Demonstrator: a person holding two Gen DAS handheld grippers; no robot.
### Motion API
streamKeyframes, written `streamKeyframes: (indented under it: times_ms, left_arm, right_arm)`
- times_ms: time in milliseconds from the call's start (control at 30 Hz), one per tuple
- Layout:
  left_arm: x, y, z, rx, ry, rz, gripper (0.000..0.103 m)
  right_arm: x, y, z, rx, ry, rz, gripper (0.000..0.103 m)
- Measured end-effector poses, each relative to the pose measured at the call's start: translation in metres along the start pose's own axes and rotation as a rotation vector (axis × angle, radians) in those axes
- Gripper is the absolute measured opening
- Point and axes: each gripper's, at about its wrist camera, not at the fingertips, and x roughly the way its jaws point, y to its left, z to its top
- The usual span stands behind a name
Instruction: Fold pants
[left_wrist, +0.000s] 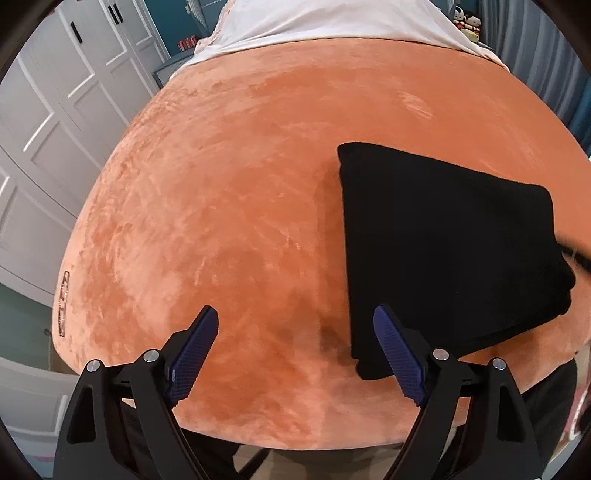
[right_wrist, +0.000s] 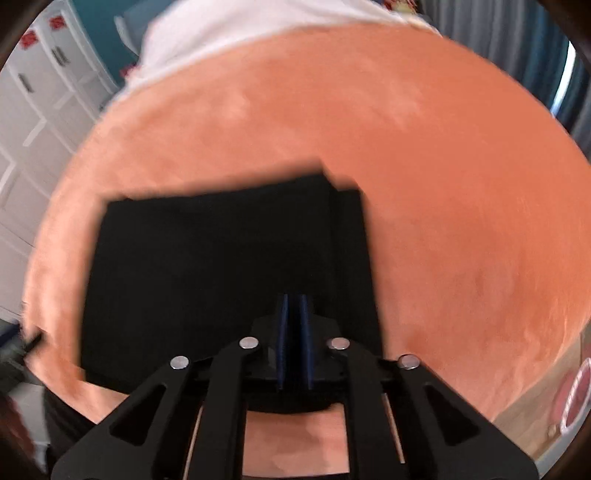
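Observation:
The black pants (left_wrist: 443, 251) lie folded into a compact rectangle on the orange velvet cover (left_wrist: 221, 184). My left gripper (left_wrist: 295, 314) hangs open over the bare cover, just left of the fold's near corner, with nothing between its blue pads. In the right wrist view, which is blurred, the pants (right_wrist: 221, 277) fill the middle, with a narrower layer showing along their right side. My right gripper (right_wrist: 294, 299) hovers over their near right part, shut. I see no cloth between its pads.
White bedding (left_wrist: 332, 22) covers the far end of the orange cover (right_wrist: 461, 184). White wardrobe doors (left_wrist: 55, 129) stand to the left. A small label (left_wrist: 62, 302) sits at the cover's left edge. Wooden floor (right_wrist: 535, 413) shows at the lower right.

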Motion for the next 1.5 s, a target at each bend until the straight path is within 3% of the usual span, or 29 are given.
streamKeyframes:
  times_ms: [133,233,333,500,600,667,733,867,1000,1067,1200,1300,1500]
  left_arm:
    - [0.008,0.000,-0.003,-0.005,0.028,-0.013,0.084]
    - [0.009,0.004,-0.003,-0.008,0.032,-0.013,0.084]
    - [0.012,0.012,-0.004,-0.024,0.041,-0.024,0.084]
    - [0.019,0.028,-0.002,-0.054,0.057,-0.040,0.084]
    - [0.024,0.034,-0.001,-0.067,0.068,-0.045,0.084]
    - [0.026,0.036,0.001,-0.074,0.071,-0.052,0.084]
    - [0.028,0.035,0.002,-0.075,0.070,-0.054,0.084]
    - [0.029,0.027,0.002,-0.058,0.069,-0.056,0.084]
    - [0.026,0.014,0.002,-0.030,0.060,-0.048,0.084]
    - [0.023,0.005,0.001,-0.010,0.055,-0.038,0.084]
    - [0.016,-0.008,0.000,0.023,0.042,-0.018,0.084]
    - [0.010,-0.017,-0.001,0.047,0.034,-0.003,0.084]
    - [0.001,-0.031,-0.002,0.087,0.019,0.031,0.084]
  right_arm:
    - [0.007,0.088,0.035,-0.177,0.018,0.186,0.008]
    - [0.050,0.155,0.056,-0.299,0.103,0.247,0.008]
    - [0.089,0.192,0.062,-0.347,0.174,0.251,0.009]
    - [0.156,0.204,0.062,-0.350,0.258,0.172,0.001]
    - [0.150,0.195,0.076,-0.245,0.260,0.207,0.001]
    - [0.114,0.186,0.076,-0.228,0.175,0.246,0.004]
    - [0.077,0.164,0.065,-0.231,0.084,0.209,0.006]
    - [0.028,0.090,0.031,-0.131,0.025,0.127,0.011]
    - [-0.008,-0.001,-0.005,0.035,0.001,-0.004,0.041]
    - [-0.024,-0.035,-0.019,0.092,-0.011,-0.033,0.042]
    - [-0.032,-0.056,-0.035,0.122,-0.022,-0.037,0.043]
    - [-0.031,-0.061,-0.042,0.127,-0.026,-0.015,0.056]
    - [-0.025,-0.058,-0.050,0.146,-0.026,0.033,0.058]
